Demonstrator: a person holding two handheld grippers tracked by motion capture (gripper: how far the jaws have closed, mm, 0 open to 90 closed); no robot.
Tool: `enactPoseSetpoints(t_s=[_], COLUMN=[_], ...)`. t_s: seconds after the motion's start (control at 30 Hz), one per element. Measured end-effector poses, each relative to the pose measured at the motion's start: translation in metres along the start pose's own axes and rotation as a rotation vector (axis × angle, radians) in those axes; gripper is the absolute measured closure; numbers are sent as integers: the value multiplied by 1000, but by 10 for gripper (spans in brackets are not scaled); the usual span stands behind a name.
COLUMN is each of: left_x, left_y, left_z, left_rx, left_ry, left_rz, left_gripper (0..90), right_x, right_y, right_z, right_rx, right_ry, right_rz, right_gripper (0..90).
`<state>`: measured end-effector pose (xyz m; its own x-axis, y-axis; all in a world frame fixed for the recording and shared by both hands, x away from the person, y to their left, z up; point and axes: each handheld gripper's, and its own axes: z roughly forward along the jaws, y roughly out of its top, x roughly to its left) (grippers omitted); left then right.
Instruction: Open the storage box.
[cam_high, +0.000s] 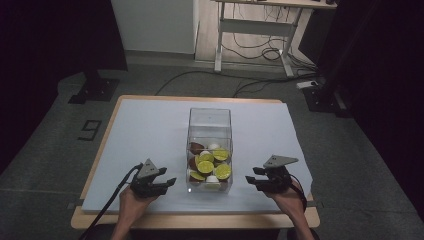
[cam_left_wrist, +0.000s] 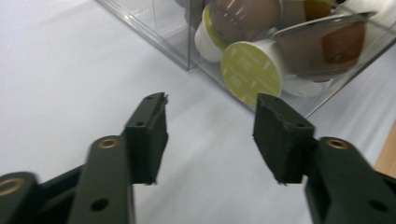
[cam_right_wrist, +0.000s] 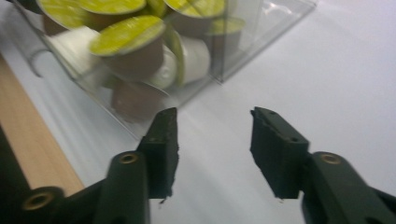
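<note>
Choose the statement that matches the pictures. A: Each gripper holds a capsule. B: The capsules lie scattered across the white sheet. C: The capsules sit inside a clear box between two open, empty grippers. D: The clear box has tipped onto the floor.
C: the capsules lie inside the clear box, with the left gripper and right gripper open and empty on either side.

You have the box (cam_high: 210, 131) mid-table (cam_high: 150, 120), with capsules (cam_high: 209, 166) in its near end. Your left gripper (cam_high: 169, 183) sits left of the box, your right gripper (cam_high: 251, 180) right of it.
</note>
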<state>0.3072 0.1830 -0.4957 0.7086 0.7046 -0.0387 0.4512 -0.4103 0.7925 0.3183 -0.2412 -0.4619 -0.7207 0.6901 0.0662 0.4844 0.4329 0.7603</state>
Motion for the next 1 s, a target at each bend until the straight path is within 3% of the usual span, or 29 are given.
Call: enactPoseSetpoints(t_s=[0.27,0.5,0.6,0.87,1.0], left_x=[7,16,17,17,18], left_y=[-4,-12,-15,-20,-20], left_z=[6,12,15,25,24], left_rx=[36,77,105,178,173], left_ry=[16,9,25,43,38], left_rz=[-27,-68,-66,-46,-53], left_gripper=[221,140,93,0,0], right_x=[-10,-16,-17,-20,-21], right_y=[-10,-21,-26,-35,-39], right_z=[5,11,15,25,29], right_rx=[-5,33,41,84,94], right_ry=[-46,-83,-92,-111,-119], right_rz=[37,70,86,110,112], right_gripper=[323,210,148,131,67])
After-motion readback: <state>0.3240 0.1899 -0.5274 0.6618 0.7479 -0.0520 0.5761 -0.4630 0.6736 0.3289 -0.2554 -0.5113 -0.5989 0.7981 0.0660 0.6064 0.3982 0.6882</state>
